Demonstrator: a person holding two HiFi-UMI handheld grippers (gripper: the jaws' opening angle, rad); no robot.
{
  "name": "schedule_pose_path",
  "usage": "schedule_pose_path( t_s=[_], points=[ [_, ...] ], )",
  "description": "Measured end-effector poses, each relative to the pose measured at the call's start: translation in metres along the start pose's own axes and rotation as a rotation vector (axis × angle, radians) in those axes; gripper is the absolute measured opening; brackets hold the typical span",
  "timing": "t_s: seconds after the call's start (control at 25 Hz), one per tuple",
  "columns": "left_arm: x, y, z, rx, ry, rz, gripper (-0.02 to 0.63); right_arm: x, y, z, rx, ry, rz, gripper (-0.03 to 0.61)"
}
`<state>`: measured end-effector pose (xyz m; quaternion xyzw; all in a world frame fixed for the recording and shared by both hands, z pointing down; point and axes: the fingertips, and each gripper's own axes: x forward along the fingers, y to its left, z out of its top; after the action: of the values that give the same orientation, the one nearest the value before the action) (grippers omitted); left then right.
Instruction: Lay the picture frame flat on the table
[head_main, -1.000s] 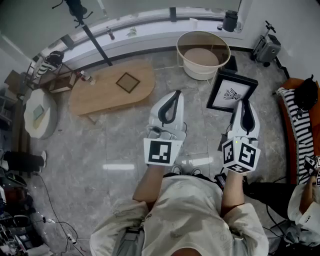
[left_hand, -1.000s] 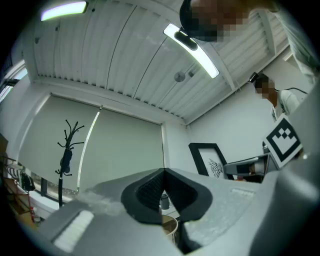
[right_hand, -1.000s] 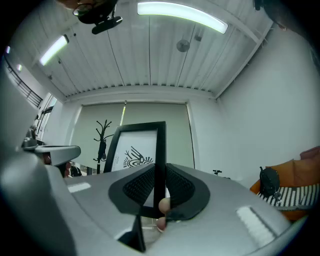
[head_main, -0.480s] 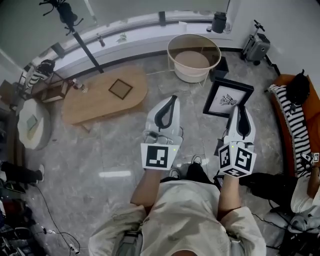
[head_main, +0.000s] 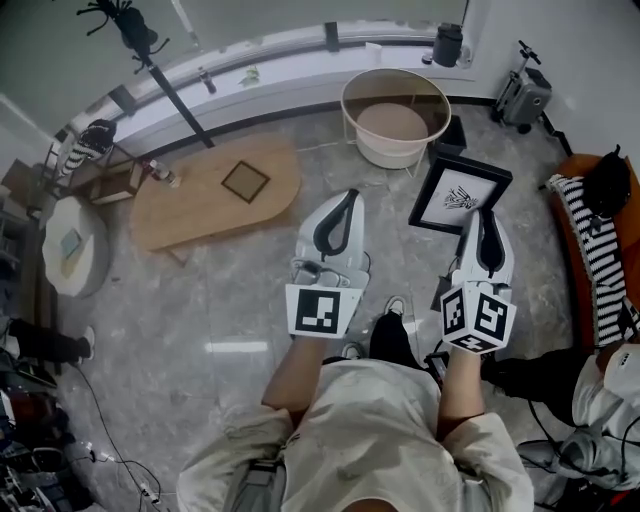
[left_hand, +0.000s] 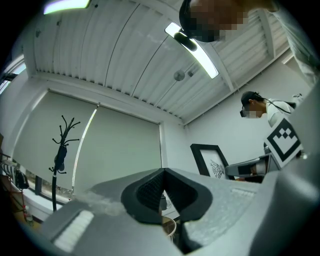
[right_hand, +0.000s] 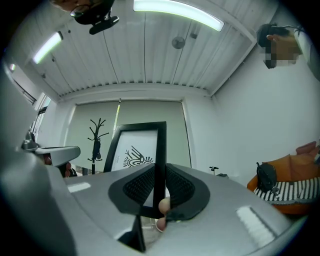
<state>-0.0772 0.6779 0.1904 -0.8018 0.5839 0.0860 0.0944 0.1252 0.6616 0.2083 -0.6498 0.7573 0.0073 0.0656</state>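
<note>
A black picture frame (head_main: 459, 194) with a white mat and a dark drawing hangs in the air in front of me, above the floor. My right gripper (head_main: 486, 222) is shut on its right edge. In the right gripper view the frame (right_hand: 136, 150) stands upright and its black side bar runs down between the two pads (right_hand: 172, 187). My left gripper (head_main: 338, 215) is held level beside it, shut and holding nothing. From the left gripper view (left_hand: 161, 186) the frame (left_hand: 209, 161) shows to the right. The oval wooden table (head_main: 215, 193) lies ahead to the left.
A small dark square tile (head_main: 245, 181) lies on the wooden table. A round beige basket (head_main: 396, 118) stands ahead of the frame. An orange sofa (head_main: 590, 250) with a striped cloth is at the right. A tripod (head_main: 150, 60) and a small round table (head_main: 70, 245) stand at the left.
Both grippers and the frame keep their places relative to each other; the view swung slightly, so the room shifted left and then partly back.
</note>
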Motion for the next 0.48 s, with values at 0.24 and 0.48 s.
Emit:
schedule_pose_path(
  t_s=[0.24, 0.48],
  points=[
    [0.052, 0.002, -0.008, 0.000, 0.007, -0.009, 0.003, 0.046, -0.022, -0.003, 0.012, 0.014, -0.006, 0.069],
    [0.114, -0.016, -0.023, -0.007, 0.012, -0.029, 0.003, 0.092, -0.065, -0.009, 0.036, 0.019, -0.028, 0.069]
  ],
)
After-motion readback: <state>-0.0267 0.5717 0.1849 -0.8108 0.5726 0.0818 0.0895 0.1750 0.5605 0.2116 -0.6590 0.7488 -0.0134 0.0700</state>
